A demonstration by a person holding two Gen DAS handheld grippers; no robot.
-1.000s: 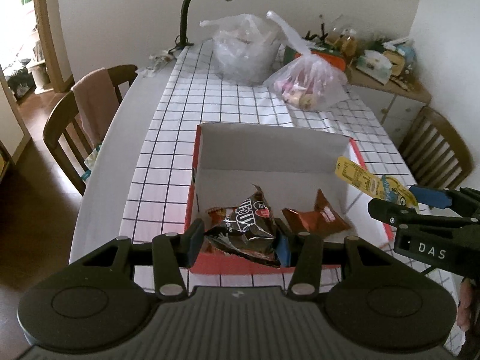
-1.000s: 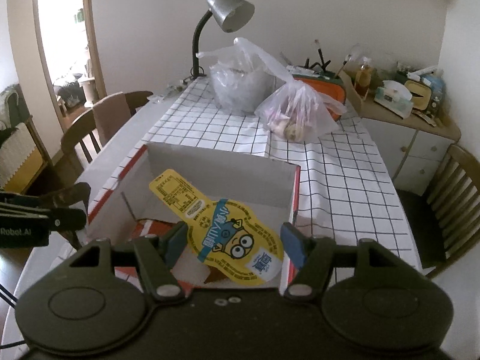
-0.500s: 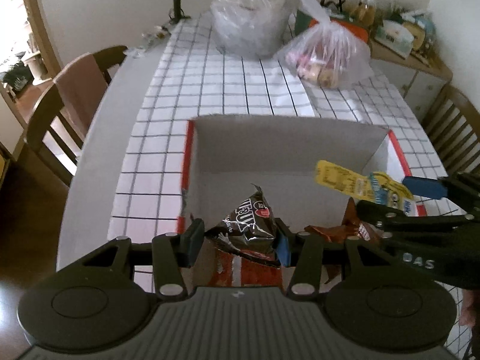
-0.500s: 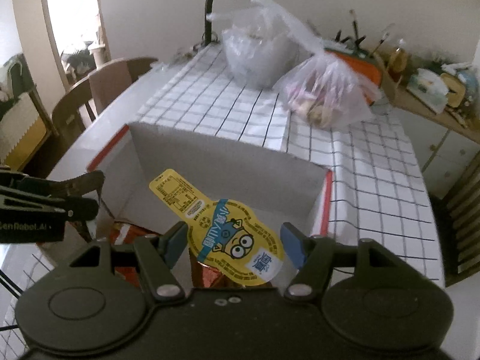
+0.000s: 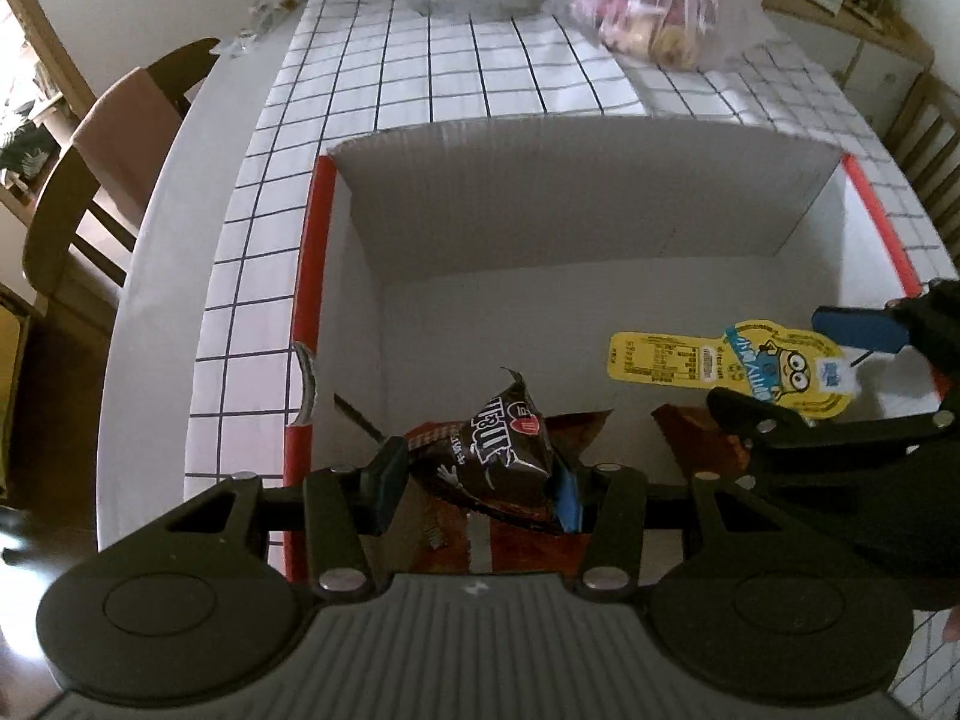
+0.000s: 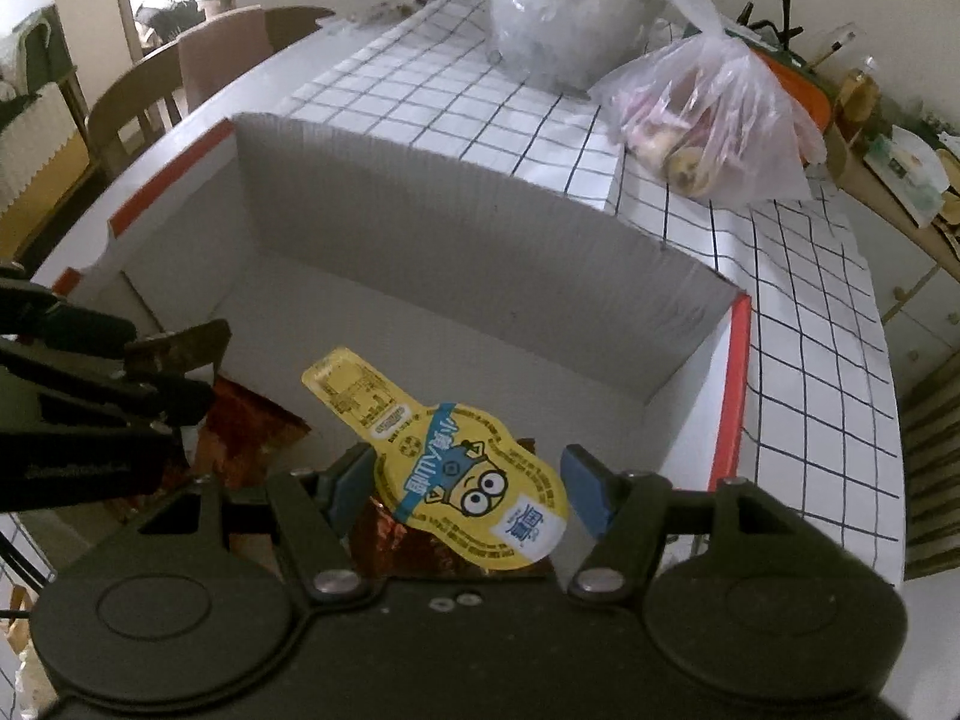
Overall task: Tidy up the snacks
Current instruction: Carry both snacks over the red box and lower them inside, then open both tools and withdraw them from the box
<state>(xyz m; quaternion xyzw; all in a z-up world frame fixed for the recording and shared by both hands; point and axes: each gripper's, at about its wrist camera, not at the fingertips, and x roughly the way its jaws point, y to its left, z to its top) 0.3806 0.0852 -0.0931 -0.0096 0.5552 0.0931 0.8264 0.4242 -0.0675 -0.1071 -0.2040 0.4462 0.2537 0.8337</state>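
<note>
A white cardboard box [image 5: 312, 252] with red edges lies open on the checked tablecloth. My left gripper [image 5: 480, 483] hangs low inside its near left part, shut on a dark brown chocolate candy bag [image 5: 498, 456]. My right gripper [image 6: 471, 483] is just to the right, shut on a small snack cup with a yellow cartoon lid [image 6: 432, 450]; that lid [image 5: 720, 360] also shows in the left wrist view. Orange-brown snack packets [image 6: 252, 420] lie on the box floor under both grippers. The left gripper [image 6: 144, 360] shows at the left edge of the right wrist view.
A clear plastic bag of snacks [image 6: 714, 114] and a second crumpled bag [image 6: 558, 18] stand on the table beyond the box. Wooden chairs [image 5: 108, 138] line the left side. Another chair [image 5: 924, 120] and a cluttered sideboard [image 6: 900, 168] are on the right.
Both grippers have come down and forward together, from above the box's near edge to inside it. Each still holds its snack. The lamp has left the view.
</note>
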